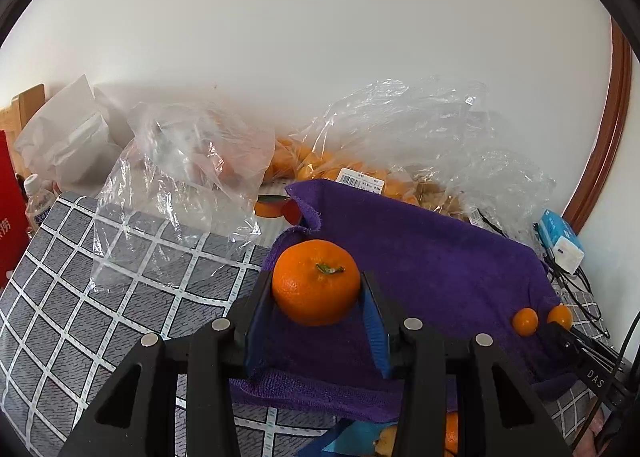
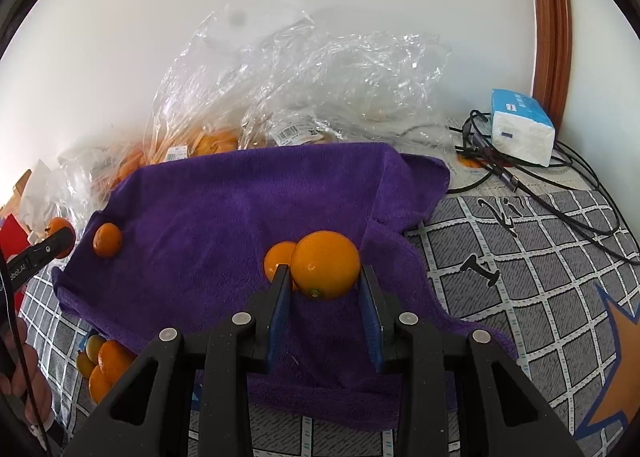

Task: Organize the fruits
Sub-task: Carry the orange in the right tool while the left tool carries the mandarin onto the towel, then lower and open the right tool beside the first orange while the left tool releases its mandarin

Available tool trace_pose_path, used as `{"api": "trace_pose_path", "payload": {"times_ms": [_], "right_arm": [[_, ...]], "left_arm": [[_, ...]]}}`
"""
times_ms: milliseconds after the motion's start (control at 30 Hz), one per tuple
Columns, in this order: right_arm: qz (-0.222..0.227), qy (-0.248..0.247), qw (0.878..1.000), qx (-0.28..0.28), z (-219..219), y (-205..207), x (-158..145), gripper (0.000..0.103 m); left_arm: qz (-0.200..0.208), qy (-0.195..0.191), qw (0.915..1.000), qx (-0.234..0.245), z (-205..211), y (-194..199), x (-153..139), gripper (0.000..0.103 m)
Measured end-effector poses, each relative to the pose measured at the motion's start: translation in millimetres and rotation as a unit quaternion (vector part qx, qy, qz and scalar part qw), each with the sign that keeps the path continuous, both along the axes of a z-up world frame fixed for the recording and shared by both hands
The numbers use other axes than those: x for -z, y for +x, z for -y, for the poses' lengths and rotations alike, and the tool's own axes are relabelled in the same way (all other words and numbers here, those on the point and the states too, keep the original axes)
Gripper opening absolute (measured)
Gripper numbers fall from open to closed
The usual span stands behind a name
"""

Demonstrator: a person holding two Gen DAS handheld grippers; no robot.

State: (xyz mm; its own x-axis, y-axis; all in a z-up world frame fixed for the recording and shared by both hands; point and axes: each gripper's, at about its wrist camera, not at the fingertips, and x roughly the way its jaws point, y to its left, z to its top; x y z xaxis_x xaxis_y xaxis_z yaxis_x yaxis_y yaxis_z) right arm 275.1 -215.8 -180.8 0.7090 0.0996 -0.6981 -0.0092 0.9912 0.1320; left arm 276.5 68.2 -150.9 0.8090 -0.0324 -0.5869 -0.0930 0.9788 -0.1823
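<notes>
A purple towel (image 1: 440, 257) lies on the checked cloth; it also shows in the right wrist view (image 2: 224, 209). My left gripper (image 1: 316, 293) is shut on a tangerine (image 1: 316, 281) with a green stem, at the towel's left edge. My right gripper (image 2: 324, 277) is shut on a smooth orange (image 2: 326, 265) over the towel's right part. A second orange (image 2: 278, 257) sits just behind it on the towel. In the left wrist view these two appear as small oranges (image 1: 525, 321) by the right gripper's tip. The tangerine in the left gripper shows far left (image 2: 107, 240).
Clear plastic bags with more oranges (image 1: 320, 165) stand along the wall behind the towel (image 2: 208, 145). A pile of oranges (image 2: 106, 369) lies at the towel's front left. A tissue pack (image 2: 520, 129) and black cables (image 2: 560, 177) lie at the right. A bottle (image 1: 38, 201) stands far left.
</notes>
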Motion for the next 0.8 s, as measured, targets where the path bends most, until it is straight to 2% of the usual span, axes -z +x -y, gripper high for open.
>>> {"api": "trace_pose_path", "payload": {"times_ms": [100,200,400,800], "right_arm": [[-0.001,-0.008,1.0,-0.005,-5,0,3,0.034],[-0.004,-0.009,1.0,-0.007,-6,1,4,0.034],[-0.012,-0.023,1.0,-0.006,-8,2,9,0.034],[-0.025,-0.032,0.999,-0.013,-11,5,15,0.034]], "left_arm": [[-0.004,0.004,1.0,0.004,4,0,4,0.041],[-0.003,0.028,0.9995,0.01,12,0,6,0.041],[-0.016,0.048,0.9985,0.021,22,3,14,0.041],[-0.041,0.06,0.9973,0.014,22,7,20,0.041]]}}
